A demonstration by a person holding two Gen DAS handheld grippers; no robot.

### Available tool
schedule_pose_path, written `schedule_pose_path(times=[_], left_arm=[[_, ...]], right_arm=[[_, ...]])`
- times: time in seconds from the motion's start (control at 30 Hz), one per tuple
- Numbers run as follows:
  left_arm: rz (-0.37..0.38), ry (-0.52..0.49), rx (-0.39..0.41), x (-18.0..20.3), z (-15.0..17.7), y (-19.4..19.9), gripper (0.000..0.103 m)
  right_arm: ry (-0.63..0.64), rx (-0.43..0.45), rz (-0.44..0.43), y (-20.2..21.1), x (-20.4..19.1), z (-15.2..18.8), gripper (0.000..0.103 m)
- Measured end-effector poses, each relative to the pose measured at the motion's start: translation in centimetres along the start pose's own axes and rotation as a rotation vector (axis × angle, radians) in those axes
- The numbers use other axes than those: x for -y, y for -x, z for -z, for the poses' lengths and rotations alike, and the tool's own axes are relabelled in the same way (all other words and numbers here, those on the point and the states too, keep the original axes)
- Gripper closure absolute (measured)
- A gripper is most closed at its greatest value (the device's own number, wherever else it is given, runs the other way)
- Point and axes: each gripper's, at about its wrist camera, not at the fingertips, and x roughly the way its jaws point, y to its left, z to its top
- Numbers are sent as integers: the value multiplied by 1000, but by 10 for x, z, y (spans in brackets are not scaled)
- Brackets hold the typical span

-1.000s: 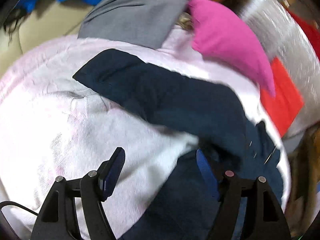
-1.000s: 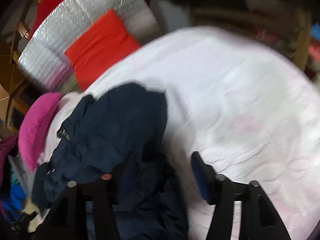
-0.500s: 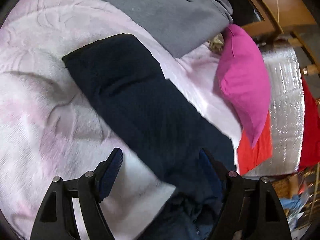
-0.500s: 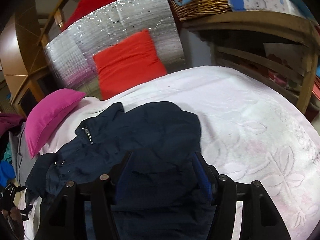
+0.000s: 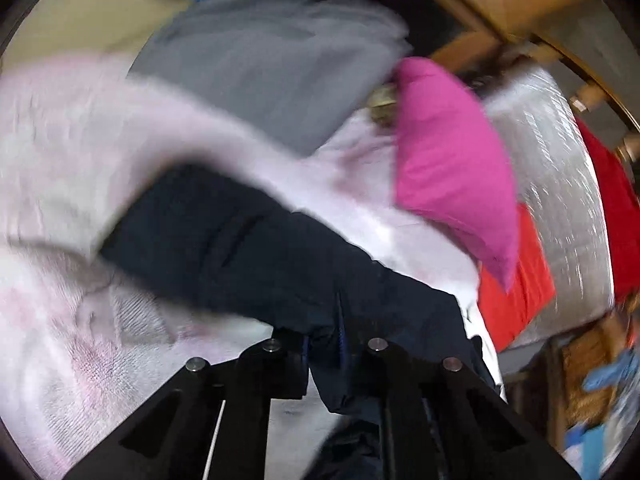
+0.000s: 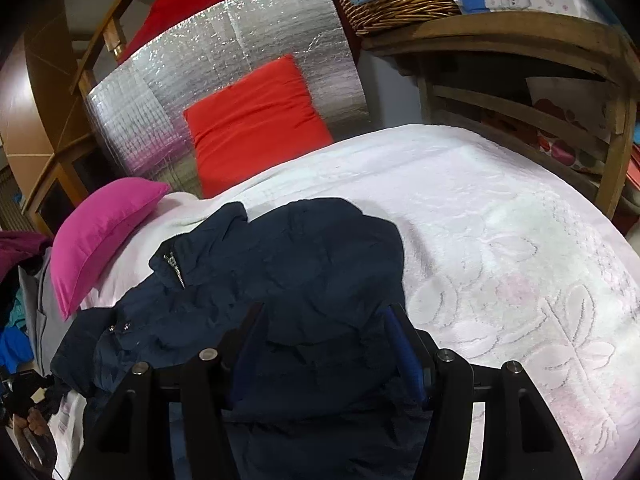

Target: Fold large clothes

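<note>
Two tools: L & R, both over the bed (image 6: 500, 216).
Jacket: navy jacket (image 6: 288, 264) lies crumpled on the pale pink bedspread, collar & zip toward the pink pillow (image 6: 100, 236).
L tool (image 5: 324, 344): I see jaws just snapped together, clenched on a fold of jacket sleeve (image 5: 224, 236); view blurred.
R tool (image 6: 324, 344): jaws apart, straddling jacket fabric; I can't tell if pads press it.
Bkgd: red cushion (image 6: 256, 120) against silver foil panel (image 6: 224, 60); grey garment (image 5: 272, 60) behind sleeve.

jacket (image 6: 304, 264) | navy, zip collar | crumpled (sleeve stretched out) | on pale bedspread
</note>
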Motion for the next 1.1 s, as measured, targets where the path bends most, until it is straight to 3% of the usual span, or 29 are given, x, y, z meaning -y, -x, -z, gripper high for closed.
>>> schedule_pose_path(times=[0.13,0.27,0.43,0.57,0.83,0.9,0.97,1.07,1.1], left_arm=[[51,-216,71,69,21,35,93],[149,-446,108,145,69,67,93],[254,-686,17,212,155,65,93],[246,-795,-87,229,211,42,94],[198,-907,-230,231,266,13,94],[179,-902,-336,225,275,3,88],[179,-872,-442,218,273,-6,65],[201,-851,-575,213,268,-3,44],[208,-854,-606,208,265,3,42]], right_arm=[[-34,17,0,7,11,-5,39],[-73,24,-6,13,24,-9,39],[-115,39,1,22,45,-15,39],[-157,47,8,26,61,-20,39],[-209,20,-52,24,76,-26,39],[-200,13,-66,23,74,-24,39],[-188,6,-74,22,70,-23,39],[-165,-9,-87,18,63,-22,39],[-159,-13,-91,17,62,-21,39]])
